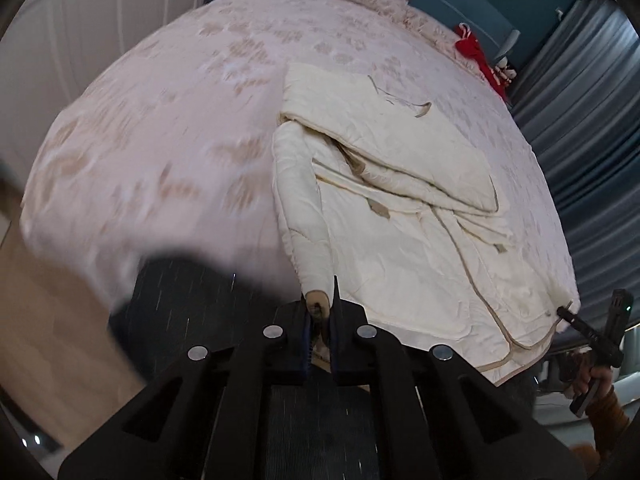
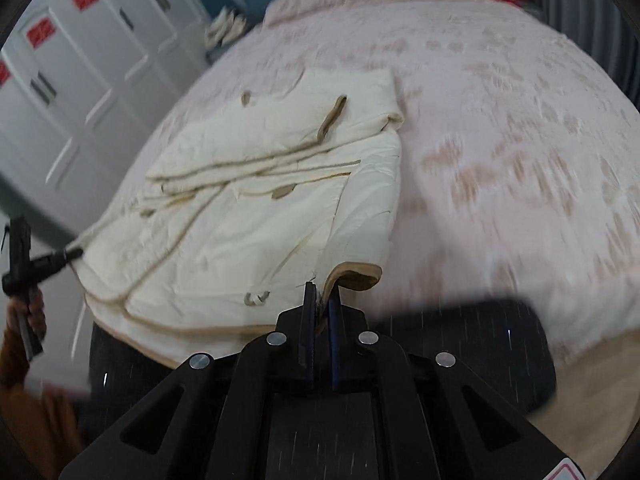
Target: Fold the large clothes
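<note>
Between my left gripper fingers sits a tan-trimmed sleeve cuff of the cream robe, pinched tight. 2 black fingers are pressed together on it with only the fabric between them. Over on my right gripper the jaws are clamped just as narrowly on a tan-edged corner of the robe's hem, which curls up and over beside the fingertip.

Quilted and pale cream, the robe has thin tan piping running along its edges and a small tan loop near the hem. Its upper half is already folded into several flat layers, with the piping showing as stacked lines. One long sleeve runs down the robe's left side toward my left gripper. Its lower edge hangs a little past the foot of the bed.

Under it lies a pink bedspread with faded tan leaf patterns. Red cloth sits at the far corner, white cupboard doors stand alongside, and grey curtains hang on the other side.
</note>
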`<state>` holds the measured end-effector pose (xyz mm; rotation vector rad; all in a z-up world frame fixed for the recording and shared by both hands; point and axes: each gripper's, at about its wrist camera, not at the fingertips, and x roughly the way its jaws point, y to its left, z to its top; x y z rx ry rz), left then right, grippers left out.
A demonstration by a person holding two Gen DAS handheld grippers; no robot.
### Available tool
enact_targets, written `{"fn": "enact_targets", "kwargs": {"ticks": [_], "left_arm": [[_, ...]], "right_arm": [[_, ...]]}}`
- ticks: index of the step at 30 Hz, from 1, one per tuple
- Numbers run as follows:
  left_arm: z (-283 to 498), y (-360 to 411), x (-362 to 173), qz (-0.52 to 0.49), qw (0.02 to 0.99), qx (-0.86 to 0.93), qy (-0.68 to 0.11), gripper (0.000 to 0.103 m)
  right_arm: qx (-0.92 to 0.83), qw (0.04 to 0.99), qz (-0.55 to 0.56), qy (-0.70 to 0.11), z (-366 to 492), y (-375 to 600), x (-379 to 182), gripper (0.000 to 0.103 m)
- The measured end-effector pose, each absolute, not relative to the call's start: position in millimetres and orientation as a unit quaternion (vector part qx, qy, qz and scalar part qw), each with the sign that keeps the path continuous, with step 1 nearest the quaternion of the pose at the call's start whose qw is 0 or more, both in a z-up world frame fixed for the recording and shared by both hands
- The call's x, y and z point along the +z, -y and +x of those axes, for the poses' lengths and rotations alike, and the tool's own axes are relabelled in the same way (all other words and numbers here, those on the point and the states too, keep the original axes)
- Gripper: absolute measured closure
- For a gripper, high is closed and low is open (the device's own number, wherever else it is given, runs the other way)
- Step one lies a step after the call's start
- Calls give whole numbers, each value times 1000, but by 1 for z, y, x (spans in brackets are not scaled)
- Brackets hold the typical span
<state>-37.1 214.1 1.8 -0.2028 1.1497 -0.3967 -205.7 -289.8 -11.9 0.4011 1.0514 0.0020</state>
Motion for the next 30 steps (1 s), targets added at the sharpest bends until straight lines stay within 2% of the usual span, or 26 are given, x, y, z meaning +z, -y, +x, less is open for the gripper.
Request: {"fn": "enact_targets", "kwargs": {"ticks": [4,7,12,16,21,30], "left_arm": [[-80,-222,16,-109,815,-165,-545,98],[-78,-219,26,-116,828,-156,-526,98],[-23,-210,45,-129,863,-162,-460,98],[33,-186,53,-112,887,-164,-416,97],[98,-161,40,-102,898,-147,-401,97],[166,-132,-4,-90,893,-109,-427,97]], "right_arm": [[-2,832,208,-514,-242,275,-2,98],[-14,855,209,-475,-240,276,14,98],[-29,903,213,-371,-189,296,36,98],[-52,920,227,-314,-127,308,32,98],[-82,924,230,-294,-69,319,20,98],[-124,913,249,-298,-3,333,-14,98]]}}
